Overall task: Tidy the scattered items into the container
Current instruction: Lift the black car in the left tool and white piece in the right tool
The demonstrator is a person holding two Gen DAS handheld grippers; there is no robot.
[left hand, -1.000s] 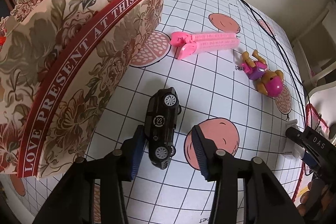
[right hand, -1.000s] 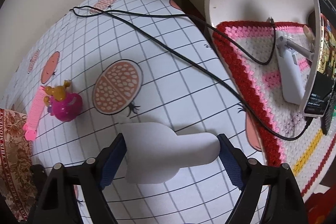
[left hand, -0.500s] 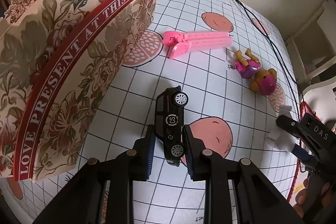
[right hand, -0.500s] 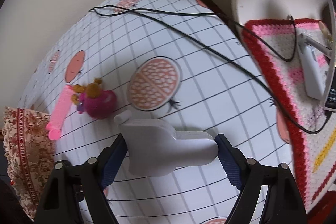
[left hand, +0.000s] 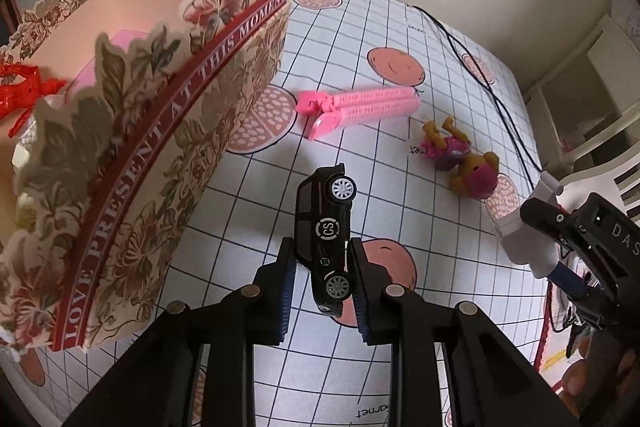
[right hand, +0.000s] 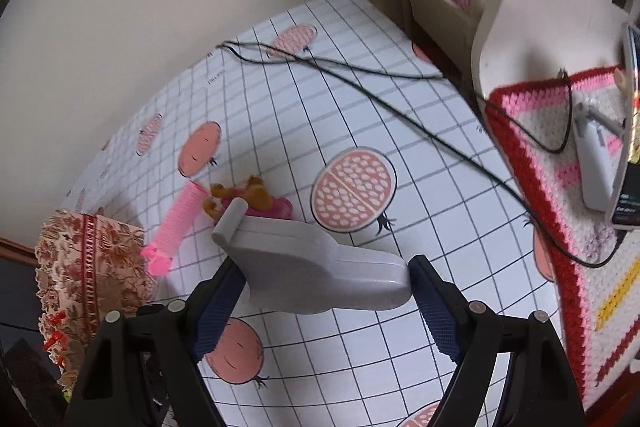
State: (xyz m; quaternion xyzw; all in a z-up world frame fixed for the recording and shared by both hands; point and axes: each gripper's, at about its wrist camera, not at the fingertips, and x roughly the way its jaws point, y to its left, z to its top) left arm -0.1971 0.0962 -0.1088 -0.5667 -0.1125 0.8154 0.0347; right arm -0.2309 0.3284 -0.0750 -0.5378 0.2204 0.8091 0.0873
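Left gripper (left hand: 322,285) is clamped on a black toy car (left hand: 327,235), its jaws having just closed on it, above the checked tablecloth (left hand: 256,227). The floral box (left hand: 132,163) stands close to the left, a red item (left hand: 22,95) inside. Beyond the car lie a pink clip (left hand: 360,105) and a small doll (left hand: 464,163), well apart, nearer the far edge. Right gripper (right hand: 324,301) grips a grey plastic piece (right hand: 316,267) endwise, lifted clear of the cloth. A black cable (right hand: 400,107) crosses the far right corner toward a crocheted mat (right hand: 560,187).
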